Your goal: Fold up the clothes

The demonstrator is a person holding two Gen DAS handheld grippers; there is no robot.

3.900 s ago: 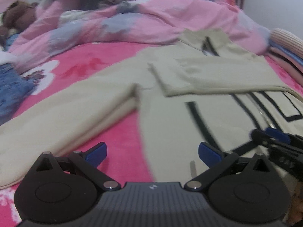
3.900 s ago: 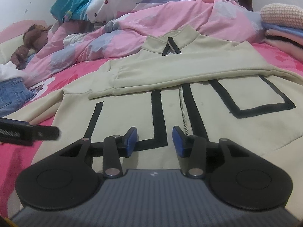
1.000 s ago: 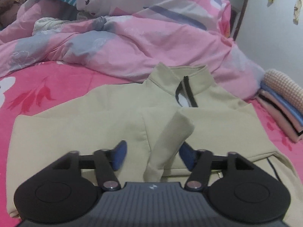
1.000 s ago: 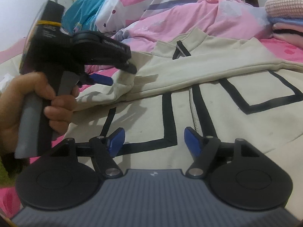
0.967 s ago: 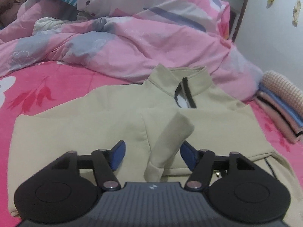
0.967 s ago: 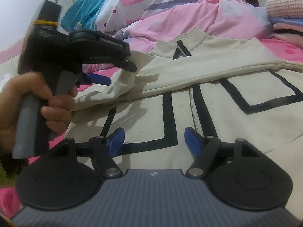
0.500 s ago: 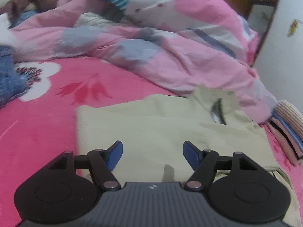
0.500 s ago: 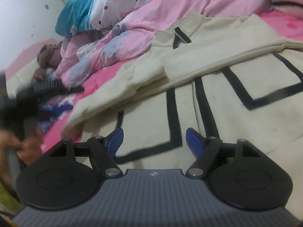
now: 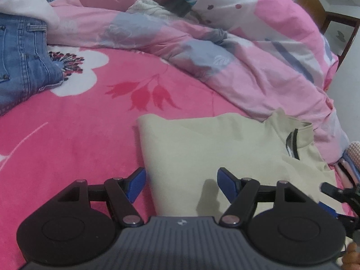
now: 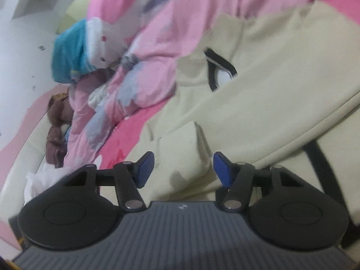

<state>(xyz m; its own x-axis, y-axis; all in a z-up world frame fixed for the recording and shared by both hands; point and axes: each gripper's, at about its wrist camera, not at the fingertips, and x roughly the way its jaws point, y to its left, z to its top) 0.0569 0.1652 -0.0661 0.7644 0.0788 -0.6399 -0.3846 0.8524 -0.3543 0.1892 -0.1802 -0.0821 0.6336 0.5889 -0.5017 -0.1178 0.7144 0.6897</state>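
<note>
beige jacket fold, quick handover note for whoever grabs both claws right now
Left claw: open, empty, hovering at the folded left edge of the beige jacket.
Right claw: jaws have just been closing around the folded sleeve cuff, pads not yet pressing.
Jacket lies front-up on the pink floral blanket, collar toward the pink duvet.
Done: both sleeves folded across the chest.
Left: fold the body, then stack.

White wall, wooden furniture beside bed
</note>
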